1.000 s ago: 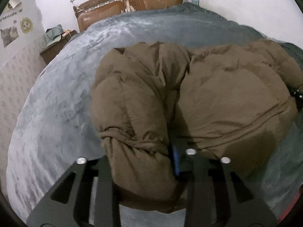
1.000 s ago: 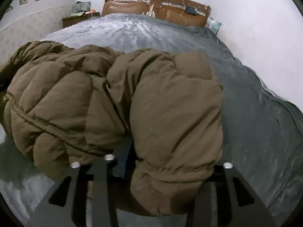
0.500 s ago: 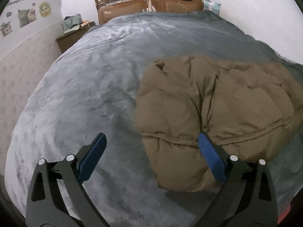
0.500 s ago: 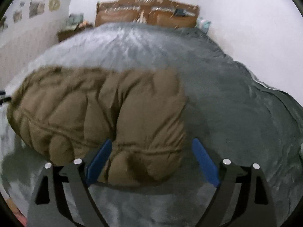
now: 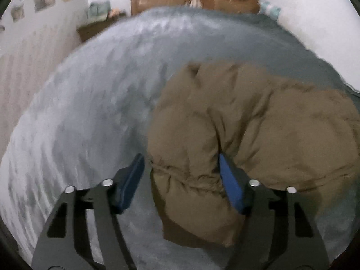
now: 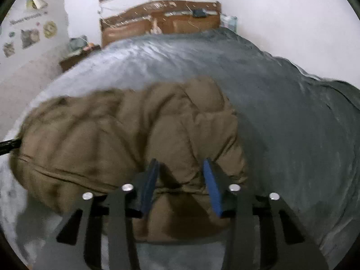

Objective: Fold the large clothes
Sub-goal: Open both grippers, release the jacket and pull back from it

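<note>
A puffy brown down jacket (image 5: 247, 135) lies bunched on the grey bed; it also shows in the right wrist view (image 6: 126, 139). My left gripper (image 5: 182, 180) is open, its blue pads (image 5: 229, 184) straddling the jacket's near left sleeve end. My right gripper (image 6: 180, 184) is open but narrower, its blue pads (image 6: 211, 186) on either side of the jacket's near right sleeve end. Neither pair of jaws is pressed shut on the cloth. Part of the left gripper shows as a dark bar at the left edge of the right wrist view.
The grey blanket (image 5: 90, 117) covers the whole bed. A brown headboard (image 6: 162, 24) stands at the far end against a white wall. A nightstand (image 6: 76, 54) with clutter is at the far left. Wide bed surface lies to the jacket's left and right.
Both grippers let go of the jacket and opened wide half a second ago. Now both have moved back in around the sleeve ends, with the jaws narrower, the right more than the left.
</note>
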Available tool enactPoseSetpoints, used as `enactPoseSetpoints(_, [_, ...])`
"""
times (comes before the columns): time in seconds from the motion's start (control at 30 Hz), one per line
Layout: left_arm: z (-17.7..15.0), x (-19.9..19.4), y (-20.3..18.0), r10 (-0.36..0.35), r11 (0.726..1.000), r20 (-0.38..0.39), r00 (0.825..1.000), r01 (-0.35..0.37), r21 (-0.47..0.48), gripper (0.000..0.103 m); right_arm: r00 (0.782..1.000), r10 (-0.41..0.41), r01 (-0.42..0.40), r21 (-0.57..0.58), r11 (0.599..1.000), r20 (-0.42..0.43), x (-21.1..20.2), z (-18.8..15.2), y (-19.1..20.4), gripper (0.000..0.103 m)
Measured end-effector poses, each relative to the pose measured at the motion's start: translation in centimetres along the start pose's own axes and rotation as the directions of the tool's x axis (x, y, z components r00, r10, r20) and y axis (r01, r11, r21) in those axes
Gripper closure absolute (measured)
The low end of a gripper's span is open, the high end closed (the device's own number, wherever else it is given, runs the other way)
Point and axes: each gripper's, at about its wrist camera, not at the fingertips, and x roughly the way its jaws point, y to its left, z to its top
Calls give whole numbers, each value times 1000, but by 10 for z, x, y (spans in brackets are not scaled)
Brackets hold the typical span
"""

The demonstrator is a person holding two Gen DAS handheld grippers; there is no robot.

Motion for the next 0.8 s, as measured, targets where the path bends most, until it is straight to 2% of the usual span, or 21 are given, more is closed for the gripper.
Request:
enactPoseSetpoints(0.07, [-11,20,5,21,1000,-49,999,-21,-2,35,999,3,-2,20,1000,-53,18,-11,-9,69])
enactPoseSetpoints(0.2, [-20,35,-2,52,998,-40,998,-51,40,28,996,-5,8,25,1000,-94,42,-22,-12,69])
enactPoseSetpoints(0.27, [-17,46,6,23,1000,-61,998,-24,-13,23,995,-6,9,23,1000,-104,48,-21,-11,69])
enactPoseSetpoints(0.37, [-12,44,18,-8,998,-78,997,3,-57,21,991,4,2,51,999,-133,51,-15,-15,69])
enactPoseSetpoints(0.47, [-8,28,21,15,999,-72,997,-18,-43,21,993,-16,21,48,999,-118,33,-4,-10,65])
enactPoseSetpoints(0.53, [-8,14,20,34,999,-59,998,-35,-27,11,995,-8,12,36,999,-99,19,0,0,65])
enactPoseSetpoints(0.6, [-10,-5,19,48,999,-40,998,-48,-6,6,998,-6,8,28,1000,-59,1,3,16,52])
enactPoseSetpoints(0.67, [-11,-22,13,39,999,-24,999,-38,6,3,1000,9,-9,38,999,-16,-16,5,33,33])
enactPoseSetpoints(0.8, [-17,-56,-9,1,1000,11,1000,-1,21,3,1000,15,-15,25,1000,11,-40,-2,61,18])
